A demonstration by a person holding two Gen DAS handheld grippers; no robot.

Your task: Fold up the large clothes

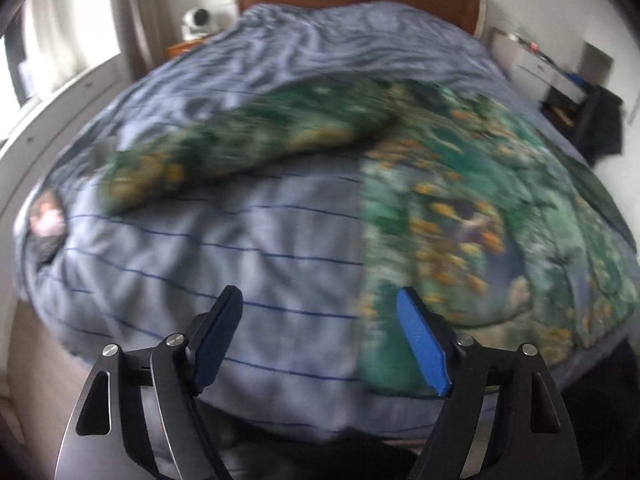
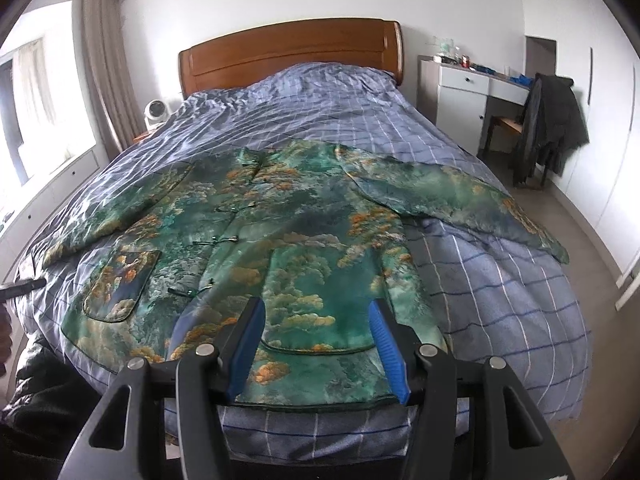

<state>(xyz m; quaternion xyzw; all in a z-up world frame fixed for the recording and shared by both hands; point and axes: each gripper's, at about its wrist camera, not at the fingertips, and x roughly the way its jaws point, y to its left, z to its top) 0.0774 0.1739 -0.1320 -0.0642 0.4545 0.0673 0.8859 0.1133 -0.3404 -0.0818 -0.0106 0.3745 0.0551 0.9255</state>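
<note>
Here, a green brocade jacket [image 2: 288,232] with orange cloud patterns lies flat, front up, on the checked blue duvet [image 2: 500,280] of a bed with a wooden headboard [image 2: 288,52]. In the right wrist view its sleeves spread toward 10 and 2 o'clock, and its hem sits at 6 o'clock. The right gripper [image 2: 318,344] hovers over the hem, fingers spread, holding nothing. The left gripper [image 1: 320,340] is also spread and empty, above the duvet, with the blurred jacket [image 1: 460,208] toward 2 o'clock. A white desk [image 2: 464,92] stands at 2 o'clock beside the bed.
</note>
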